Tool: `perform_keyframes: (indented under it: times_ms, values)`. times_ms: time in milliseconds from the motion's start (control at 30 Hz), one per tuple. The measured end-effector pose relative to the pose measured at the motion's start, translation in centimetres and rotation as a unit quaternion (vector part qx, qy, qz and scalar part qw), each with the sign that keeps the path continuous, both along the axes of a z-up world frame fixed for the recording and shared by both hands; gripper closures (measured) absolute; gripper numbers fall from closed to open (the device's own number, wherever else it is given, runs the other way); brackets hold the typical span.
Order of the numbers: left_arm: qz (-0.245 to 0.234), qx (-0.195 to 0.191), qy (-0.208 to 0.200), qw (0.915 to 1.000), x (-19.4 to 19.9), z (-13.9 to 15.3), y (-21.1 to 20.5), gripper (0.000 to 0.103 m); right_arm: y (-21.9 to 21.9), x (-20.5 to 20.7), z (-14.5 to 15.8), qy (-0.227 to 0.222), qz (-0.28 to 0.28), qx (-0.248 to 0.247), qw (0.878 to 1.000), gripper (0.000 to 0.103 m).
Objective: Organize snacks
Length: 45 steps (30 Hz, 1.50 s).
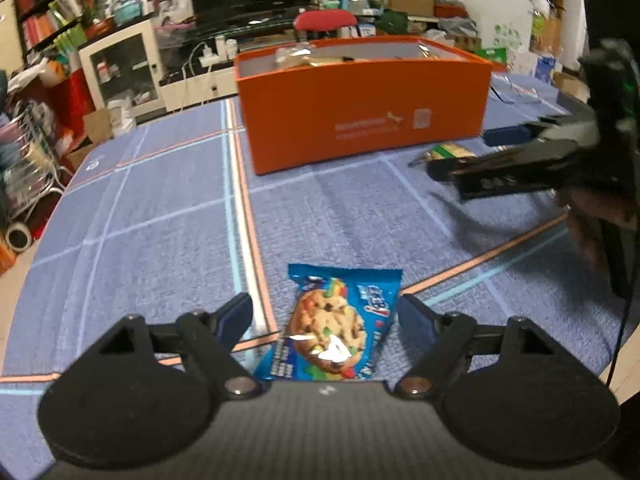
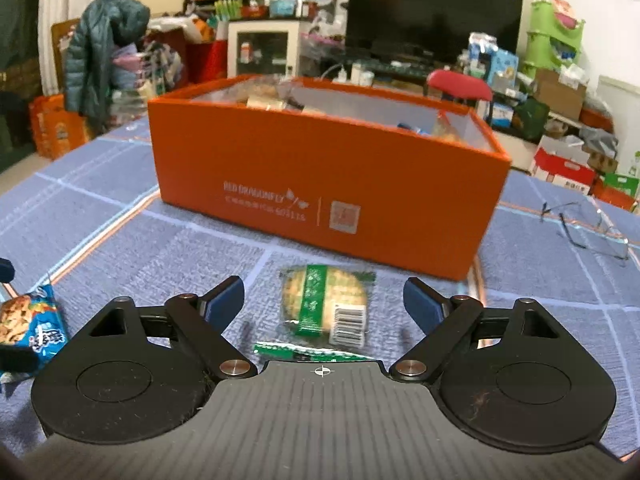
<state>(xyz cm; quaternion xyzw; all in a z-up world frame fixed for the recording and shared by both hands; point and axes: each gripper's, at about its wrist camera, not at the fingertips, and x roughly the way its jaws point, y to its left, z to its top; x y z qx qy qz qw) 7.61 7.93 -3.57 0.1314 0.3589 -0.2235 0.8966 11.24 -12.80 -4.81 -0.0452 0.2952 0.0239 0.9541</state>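
left tongs (image 1: 325,316) black, blue pads, silver pivot screws, right tongs (image 2: 323,304) alike, white crosshair mark

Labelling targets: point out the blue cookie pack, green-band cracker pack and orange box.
blue cookie pack (image 1: 334,330), left wrist view, on the cookie print
green-band cracker pack (image 2: 326,306), right wrist view, cracker face
orange box (image 2: 280,168), right wrist view, front wall

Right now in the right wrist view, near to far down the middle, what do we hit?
Right gripper, jaws open → green-wrapped cracker pack lying between the fingers, not pinched → orange box with snacks inside → red stool → black TV.
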Motion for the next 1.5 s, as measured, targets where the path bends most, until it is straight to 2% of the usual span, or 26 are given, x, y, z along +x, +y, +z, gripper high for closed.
perform_keyframes:
  times_ms: [100,200,400,500,633,1033,1500]
  values:
    - [0.022,0.013,0.009,0.9996,0.3,-0.7,-0.7,0.023,0.0,1.0,-0.4,0.015,-0.017,0.003,1.0,0.029]
    - [0.046,0.01,0.013,0.9988,0.8,-0.8,-0.8,0.023,-0.2,1.7,-0.6,0.034,-0.036,0.022,0.999,0.031]
    - [0.092,-0.001,0.016,0.9956,1.6,-1.1,-1.3,0.023,0.4,2.2,-1.3,0.052,-0.04,0.026,0.998,0.039]
    - [0.099,-0.016,0.027,0.9946,1.7,-1.0,-1.7,0.023,0.6,2.2,-1.2,0.054,-0.043,0.027,0.997,0.04]
    - [0.108,-0.005,0.03,0.9937,1.7,-1.2,-2.2,0.023,0.7,2.1,-1.2,0.056,-0.046,0.027,0.997,0.039]
    - [0.118,-0.017,0.037,0.9922,1.8,-1.3,-1.9,0.023,0.2,2.3,-1.2,0.056,-0.045,0.032,0.997,0.037]
    - [0.12,-0.037,0.033,0.9915,1.2,-0.7,-1.1,0.022,-0.4,2.2,-1.4,0.051,-0.045,0.034,0.997,0.029]
